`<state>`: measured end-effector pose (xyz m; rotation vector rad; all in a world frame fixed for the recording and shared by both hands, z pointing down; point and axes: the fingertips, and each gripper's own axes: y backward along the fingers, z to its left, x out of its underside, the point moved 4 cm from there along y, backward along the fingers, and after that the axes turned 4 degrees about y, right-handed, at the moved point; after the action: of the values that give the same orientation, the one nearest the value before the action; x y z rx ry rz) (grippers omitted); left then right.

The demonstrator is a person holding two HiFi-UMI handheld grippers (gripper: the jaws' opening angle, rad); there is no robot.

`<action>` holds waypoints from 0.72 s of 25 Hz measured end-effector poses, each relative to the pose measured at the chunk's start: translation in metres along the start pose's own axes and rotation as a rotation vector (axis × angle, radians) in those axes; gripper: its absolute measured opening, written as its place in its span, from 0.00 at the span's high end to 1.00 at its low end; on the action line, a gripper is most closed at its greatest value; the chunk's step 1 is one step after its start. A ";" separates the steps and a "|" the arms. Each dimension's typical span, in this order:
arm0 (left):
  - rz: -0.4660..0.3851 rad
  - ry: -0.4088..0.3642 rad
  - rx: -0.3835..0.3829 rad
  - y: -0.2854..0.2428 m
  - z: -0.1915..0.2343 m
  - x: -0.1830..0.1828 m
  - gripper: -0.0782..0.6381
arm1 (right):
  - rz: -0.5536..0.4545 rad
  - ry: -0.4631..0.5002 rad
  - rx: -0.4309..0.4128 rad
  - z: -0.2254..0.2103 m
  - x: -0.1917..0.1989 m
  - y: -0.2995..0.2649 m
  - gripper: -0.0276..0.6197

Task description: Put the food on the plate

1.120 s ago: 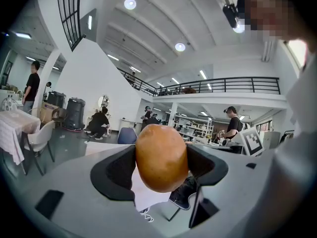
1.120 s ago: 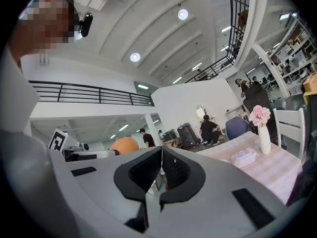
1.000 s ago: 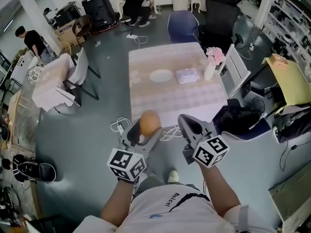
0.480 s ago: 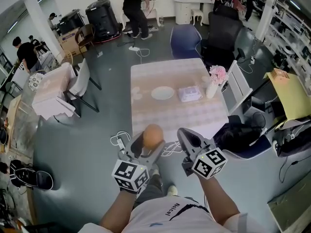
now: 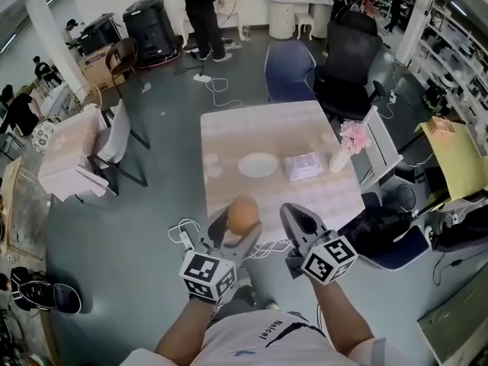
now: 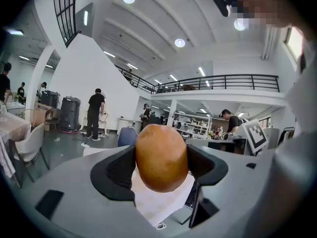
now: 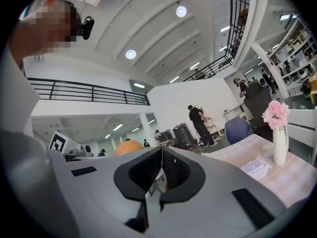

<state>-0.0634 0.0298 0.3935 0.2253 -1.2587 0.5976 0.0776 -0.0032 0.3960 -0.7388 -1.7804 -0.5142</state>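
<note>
A: Where is the food (image 5: pixel 242 214)?

B: It is up in the air, in the left gripper (image 5: pixel 238 231). That gripper's fingers (image 6: pixel 118 170) are clamped on its two sides. It is a smooth, rounded, orange-brown piece that bulges above and below the dark pads.

A: And the right gripper (image 7: pixel 162 170)?

B: It carries nothing. Its fingers (image 7: pixel 143 175) are pressed together, with only a thin seam between the pads. In the head view it is held just beside the left one at about the same height, and both are in front of the person's body.

A: Where is the plate (image 5: pixel 258 165)?

B: The white plate lies near the middle of the table (image 5: pixel 229 128). The food is well apart from it, out over the grey floor (image 5: pixel 152 204), short of the table's near edge.

A: What else stands on the table?

B: A wrapped white pack (image 5: pixel 303 166) lies just right of the plate. Further right, near the edge, is a white vase (image 5: pixel 339 158) with pink flowers. Two small pale things on the left side are too small to tell.

A: And around the table?

B: A blue chair (image 5: pixel 288 71) stands at the far side, with a black chair (image 5: pixel 347 63) beside it.
</note>
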 end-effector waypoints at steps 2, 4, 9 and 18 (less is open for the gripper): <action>0.017 -0.009 0.012 -0.011 0.015 -0.001 0.43 | 0.002 -0.005 0.015 -0.006 0.001 -0.016 0.93; 0.036 -0.022 0.027 -0.022 0.030 -0.002 0.43 | 0.003 -0.004 0.031 -0.011 0.002 -0.031 0.93; 0.079 -0.061 0.075 -0.052 0.059 0.000 0.43 | -0.007 0.001 0.092 -0.026 0.002 -0.060 0.93; 0.140 -0.095 0.101 -0.103 0.092 0.019 0.43 | 0.009 -0.006 0.147 -0.053 0.013 -0.092 0.93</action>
<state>-0.0804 -0.0942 0.4561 0.2531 -1.3445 0.7797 0.0463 -0.1010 0.4269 -0.6467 -1.7988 -0.3711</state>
